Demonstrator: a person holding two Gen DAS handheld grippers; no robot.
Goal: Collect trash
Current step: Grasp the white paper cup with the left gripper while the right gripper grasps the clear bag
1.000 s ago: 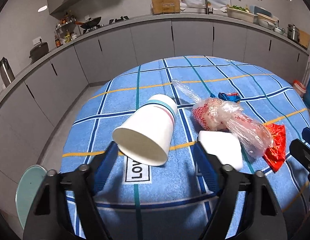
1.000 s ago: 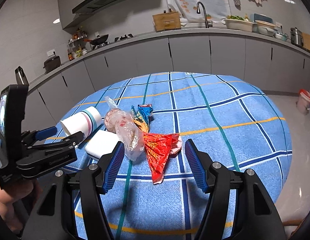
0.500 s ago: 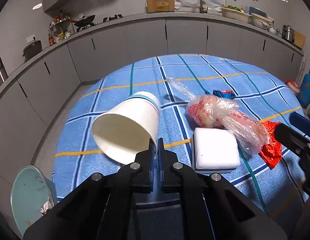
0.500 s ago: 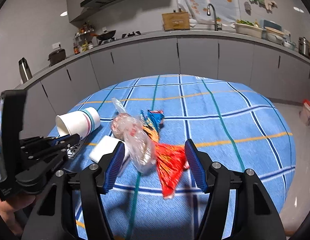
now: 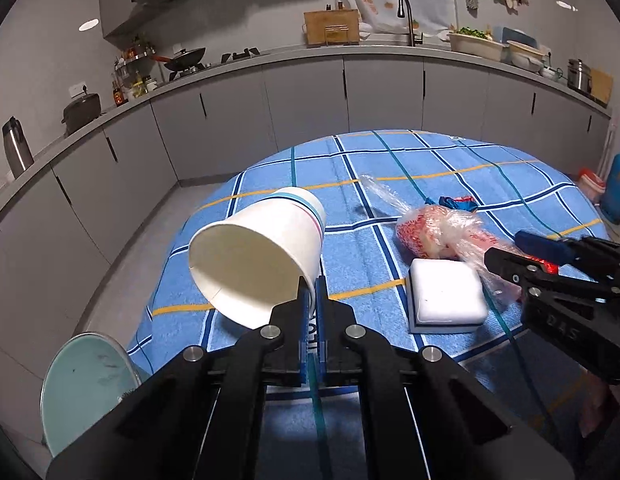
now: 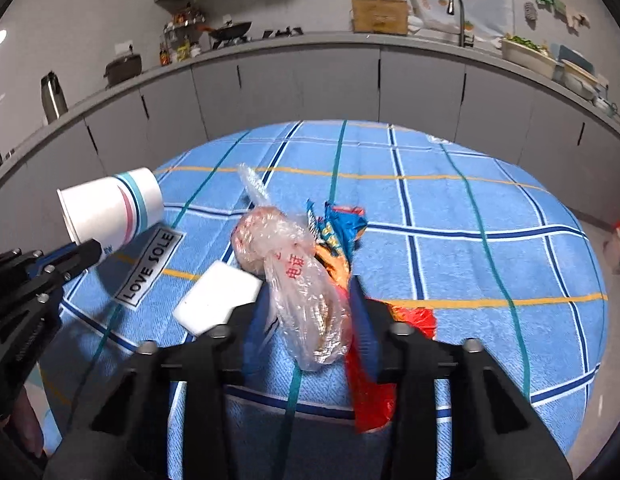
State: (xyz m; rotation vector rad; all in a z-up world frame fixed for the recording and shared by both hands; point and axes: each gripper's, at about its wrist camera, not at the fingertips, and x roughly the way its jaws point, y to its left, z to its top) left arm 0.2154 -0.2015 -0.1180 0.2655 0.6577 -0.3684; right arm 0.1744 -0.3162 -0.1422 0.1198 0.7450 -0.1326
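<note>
**Both claws on the trash: cup pinched, bag straddled**

Left claw (image 5: 310, 284) first, through its own camera: its two fingers are pressed nearly together on the rim of the paper cup (image 5: 258, 256), gripping the lower edge of the open mouth. I hold the cup tilted, mouth toward the lens, its striped base pointing away over the table (image 5: 450, 160) with the blue checked cloth. Right of the cup, a white sponge block (image 5: 446, 298) lies flat on the cloth. Just behind it sits the clear plastic bag (image 5: 438, 230), and a crumpled blue wrapper (image 5: 456, 202) lies beyond the bag. My right claw (image 5: 522, 254) reaches in from the right edge, over the bag's near end. Low on the left, below the table edge, a pale green bin (image 5: 86, 380) shows its rim.

Through the right wrist camera, the right claw (image 6: 308, 312) is spread open, one finger on either side of the clear plastic bag (image 6: 302, 292); whether the pads touch the plastic I cannot tell. A red wrapper (image 6: 370, 396) lies under and beside the right finger. The blue wrapper (image 6: 338, 228) touches the bag's far side, and the white sponge block (image 6: 218, 300) lies just left of the bag. Far left, my left claw (image 6: 84, 250) holds the paper cup (image 6: 110, 208) raised above the cloth, near a "LOVE SOLE" label (image 6: 150, 266).
</note>
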